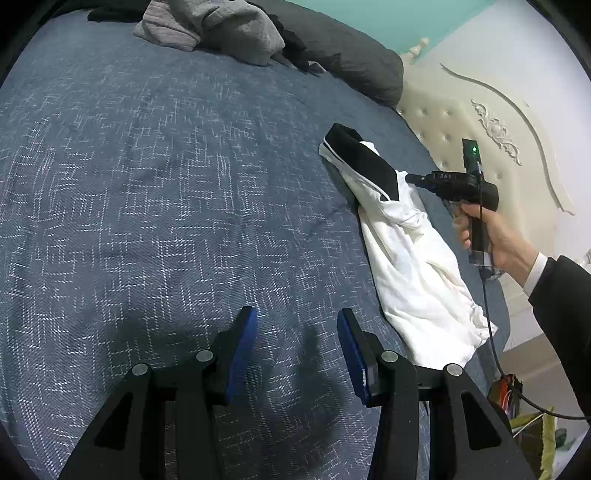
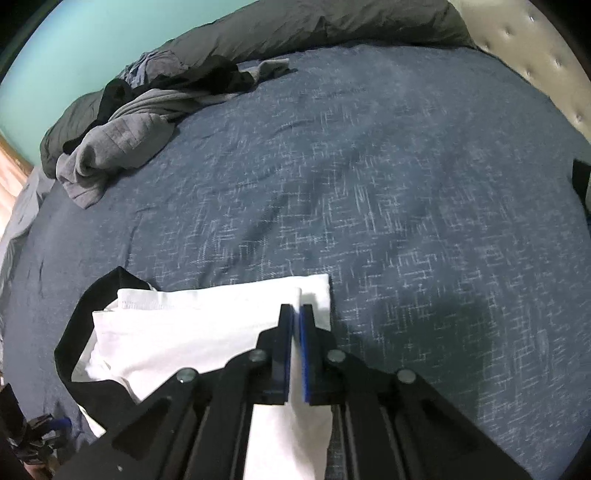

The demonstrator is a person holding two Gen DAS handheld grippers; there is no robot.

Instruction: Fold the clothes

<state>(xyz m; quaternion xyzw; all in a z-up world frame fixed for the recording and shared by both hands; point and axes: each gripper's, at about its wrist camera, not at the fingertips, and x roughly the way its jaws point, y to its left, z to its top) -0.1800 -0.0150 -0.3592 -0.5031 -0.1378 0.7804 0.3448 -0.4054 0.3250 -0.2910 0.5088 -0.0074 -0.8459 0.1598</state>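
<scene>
Inventory, by count:
- White garment with black trim (image 1: 413,251): one.
- Grey garment, crumpled (image 1: 210,27): one.
- Black garment among the pile (image 2: 207,75): one, possibly more; cannot tell.
- Dark grey duvet (image 1: 354,62): one.
- Blue patterned bedspread (image 1: 147,192): one.
- Cream tufted headboard (image 1: 454,125): one.
- Handheld grippers: two, left gripper (image 1: 297,350) and right gripper (image 2: 296,332).
- Person's hand (image 1: 495,236): one.

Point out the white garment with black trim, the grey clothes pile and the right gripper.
white garment (image 1: 410,258): left wrist view, on its white body.
grey clothes pile (image 1: 210,27): left wrist view, pile's middle.
right gripper (image 2: 296,308): right wrist view, between fingertips.
</scene>
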